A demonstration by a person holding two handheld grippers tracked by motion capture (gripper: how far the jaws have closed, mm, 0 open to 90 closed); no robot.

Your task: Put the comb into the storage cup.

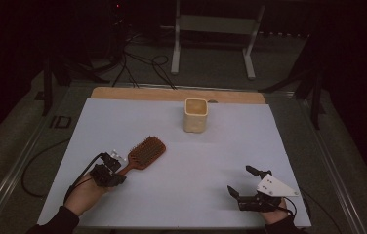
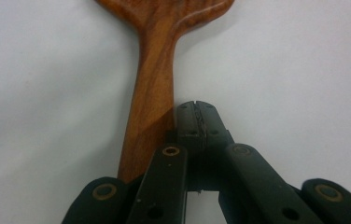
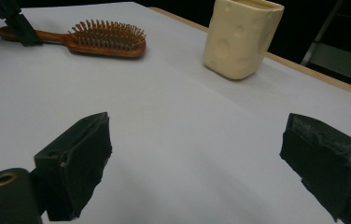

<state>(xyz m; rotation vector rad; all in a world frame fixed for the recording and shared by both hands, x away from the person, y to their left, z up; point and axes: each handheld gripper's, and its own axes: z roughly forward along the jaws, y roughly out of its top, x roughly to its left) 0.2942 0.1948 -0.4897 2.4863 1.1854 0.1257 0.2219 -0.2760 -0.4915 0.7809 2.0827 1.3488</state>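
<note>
A wooden paddle hairbrush (image 1: 145,152) lies bristles up on the white mat, left of centre, its handle pointing toward the near left. My left gripper (image 1: 116,165) is at the handle's end. In the left gripper view its jaws (image 2: 197,116) are pressed together with nothing between them, right beside the brown handle (image 2: 152,98), which runs along their left side. The right gripper view shows the brush (image 3: 103,39) and the left gripper (image 3: 17,23) far off. My right gripper (image 1: 240,179) rests open near the front right, its black pads (image 3: 87,154) wide apart over bare mat.
A cream cup (image 1: 195,115) with dimpled sides (image 3: 242,37) stands upright at the back centre of the mat (image 1: 196,161). A wooden table edge (image 1: 172,94) shows behind it. Cables and a metal frame (image 1: 213,29) lie on the floor beyond.
</note>
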